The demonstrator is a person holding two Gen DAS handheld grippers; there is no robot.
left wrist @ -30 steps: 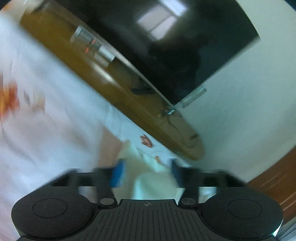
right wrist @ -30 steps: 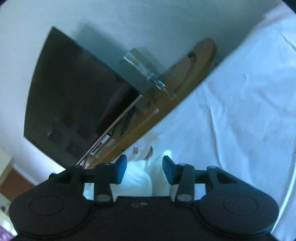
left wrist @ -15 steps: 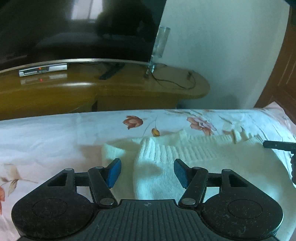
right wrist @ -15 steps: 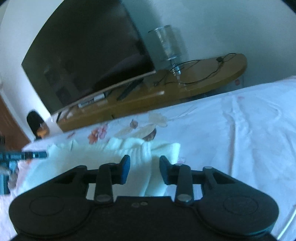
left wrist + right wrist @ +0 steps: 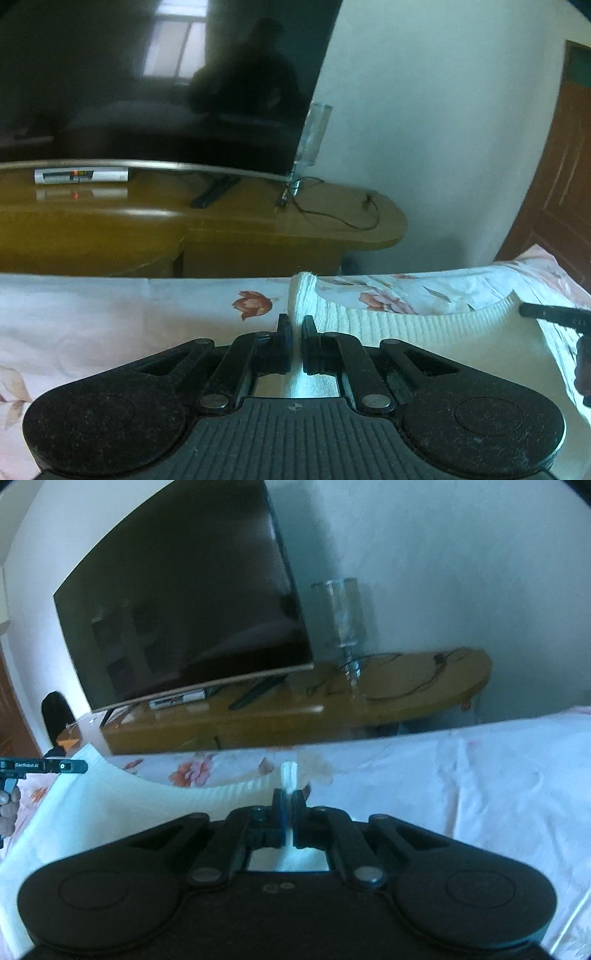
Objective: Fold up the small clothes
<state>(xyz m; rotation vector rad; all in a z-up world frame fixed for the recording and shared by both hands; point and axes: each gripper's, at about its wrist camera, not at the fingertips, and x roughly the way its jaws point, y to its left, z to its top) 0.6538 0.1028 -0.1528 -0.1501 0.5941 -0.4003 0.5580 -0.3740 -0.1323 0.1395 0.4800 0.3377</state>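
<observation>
Left gripper (image 5: 294,334): closed, pinching one corner of the sweater.
Sweater (image 5: 388,325): white ribbed knit, stretched between both grippers over the bed, upper edge sagging mid-span.
Right gripper (image 5: 289,805): closed, clamping the opposite corner; a fabric tuft sticks up between its tips.
Bed (image 5: 110,314): floral sheet beneath sweater.
Background: TV (image 5: 192,602) on wooden stand (image 5: 221,225).

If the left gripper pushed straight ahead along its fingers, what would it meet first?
The left gripper is shut on the white knit garment; ahead lies flowered bedsheet, then probably the wooden TV stand.
</observation>
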